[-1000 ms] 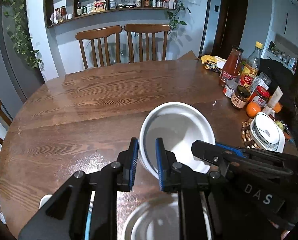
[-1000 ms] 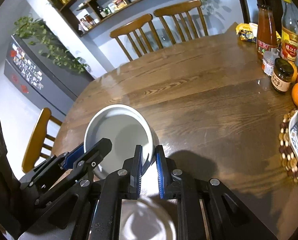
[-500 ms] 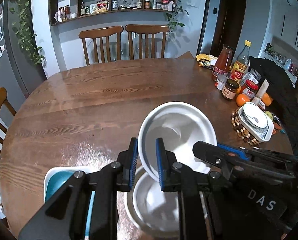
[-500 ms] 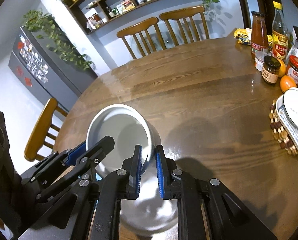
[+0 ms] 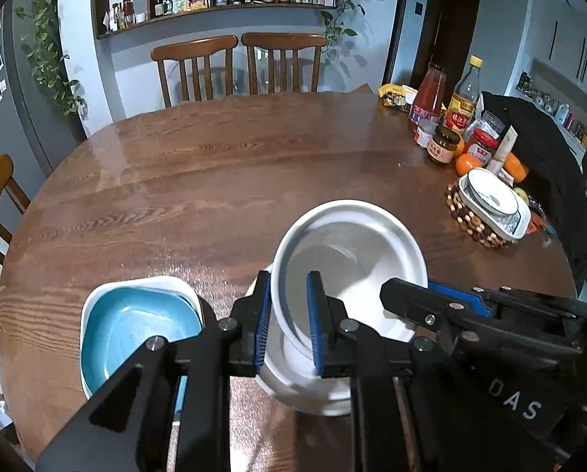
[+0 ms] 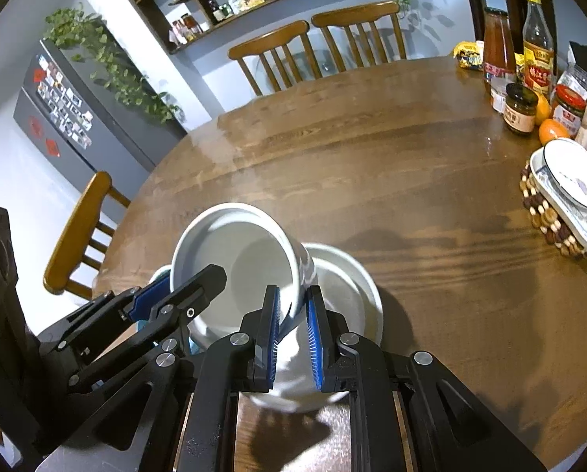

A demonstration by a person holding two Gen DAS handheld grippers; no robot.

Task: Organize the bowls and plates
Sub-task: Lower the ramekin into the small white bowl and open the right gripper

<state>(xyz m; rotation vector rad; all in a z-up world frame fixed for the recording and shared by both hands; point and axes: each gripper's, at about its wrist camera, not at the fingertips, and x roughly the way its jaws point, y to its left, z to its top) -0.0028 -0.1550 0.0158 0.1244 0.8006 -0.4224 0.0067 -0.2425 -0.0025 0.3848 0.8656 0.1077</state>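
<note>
White bowl [image 5: 348,251] is up off the wooden table [image 5: 215,181], pinched at two points on its rim: left tool [image 5: 289,322] clamps the near-left rim, right tool [image 6: 293,322] the near-right rim, one jaw inside and one outside each. It hangs just above a second white bowl [image 6: 344,287] resting on the table, near centre; a blue dish [image 5: 136,326] sits beside that to the left. Step in hand looks like nesting the held bowl into the lower one. Held bowl is tilted, mouth facing up and toward the cameras, far rim highest. Round, so no long axis. Next move likely needs levelling, centring over the lower bowl, then lowering before either tool lets go.
</note>
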